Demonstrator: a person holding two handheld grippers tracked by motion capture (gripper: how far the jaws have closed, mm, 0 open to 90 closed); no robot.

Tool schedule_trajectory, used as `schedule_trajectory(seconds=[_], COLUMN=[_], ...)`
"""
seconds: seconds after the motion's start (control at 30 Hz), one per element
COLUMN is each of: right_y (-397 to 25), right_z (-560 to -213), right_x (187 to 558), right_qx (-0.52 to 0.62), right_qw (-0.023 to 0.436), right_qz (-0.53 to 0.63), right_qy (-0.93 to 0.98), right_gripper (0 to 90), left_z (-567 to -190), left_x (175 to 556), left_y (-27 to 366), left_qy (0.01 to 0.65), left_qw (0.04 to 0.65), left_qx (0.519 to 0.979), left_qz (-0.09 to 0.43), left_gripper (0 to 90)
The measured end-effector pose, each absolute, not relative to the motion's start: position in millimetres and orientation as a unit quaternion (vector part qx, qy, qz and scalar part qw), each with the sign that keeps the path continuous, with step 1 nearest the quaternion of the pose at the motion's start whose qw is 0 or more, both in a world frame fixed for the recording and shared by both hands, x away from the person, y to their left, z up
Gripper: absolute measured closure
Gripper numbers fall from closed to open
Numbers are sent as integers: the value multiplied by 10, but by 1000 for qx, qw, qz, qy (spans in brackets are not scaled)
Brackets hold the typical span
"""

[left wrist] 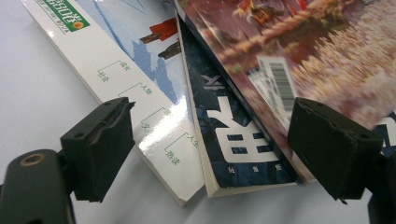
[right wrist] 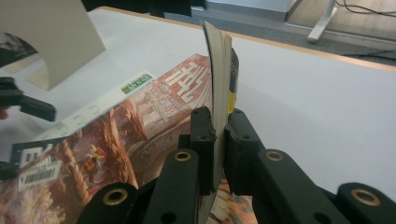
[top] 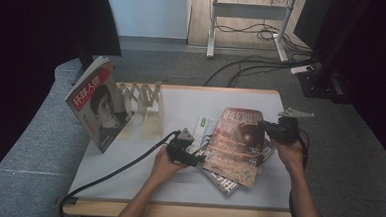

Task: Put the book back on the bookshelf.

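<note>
A red-covered magazine point(top: 237, 141) point(right wrist: 140, 135) tops a small stack at the table's middle right. My right gripper point(top: 264, 125) point(right wrist: 219, 140) is shut on its right edge and holds that edge up. Underneath lie a dark blue magazine point(left wrist: 233, 135) and a white magazine point(left wrist: 126, 74) point(top: 204, 126). At the stack's left corner my left gripper point(top: 194, 159) point(left wrist: 217, 147) is open. The blue magazine's corner and the raised red cover point(left wrist: 327, 56) sit between its jaws, which touch neither.
At the back left of the white table point(top: 177, 188) stands a wooden folding rack point(top: 148, 106). A magazine with a portrait cover point(top: 98, 108) leans upright against it. Cables and desk legs lie on the floor beyond. Grey carpet surrounds the table.
</note>
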State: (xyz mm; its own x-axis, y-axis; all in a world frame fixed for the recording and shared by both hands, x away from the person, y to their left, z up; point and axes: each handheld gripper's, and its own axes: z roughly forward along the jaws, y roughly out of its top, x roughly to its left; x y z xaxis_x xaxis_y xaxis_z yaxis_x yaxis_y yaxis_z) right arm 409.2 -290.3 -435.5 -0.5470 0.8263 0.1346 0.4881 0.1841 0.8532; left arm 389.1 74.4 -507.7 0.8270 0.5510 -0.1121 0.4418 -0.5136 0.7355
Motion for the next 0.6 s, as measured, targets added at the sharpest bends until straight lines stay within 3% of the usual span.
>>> schedule_trajectory(seconds=[0.6], right_y=[-2497], right_z=[-4180], right_x=[3999], right_qx=[386], right_qw=[178], right_qz=[474], right_qy=[771], right_gripper=[830], left_z=[-5055], left_x=[3973], left_y=[687], left_qy=[281], left_qw=[411], left_qx=[865], left_qz=[55], left_gripper=[173])
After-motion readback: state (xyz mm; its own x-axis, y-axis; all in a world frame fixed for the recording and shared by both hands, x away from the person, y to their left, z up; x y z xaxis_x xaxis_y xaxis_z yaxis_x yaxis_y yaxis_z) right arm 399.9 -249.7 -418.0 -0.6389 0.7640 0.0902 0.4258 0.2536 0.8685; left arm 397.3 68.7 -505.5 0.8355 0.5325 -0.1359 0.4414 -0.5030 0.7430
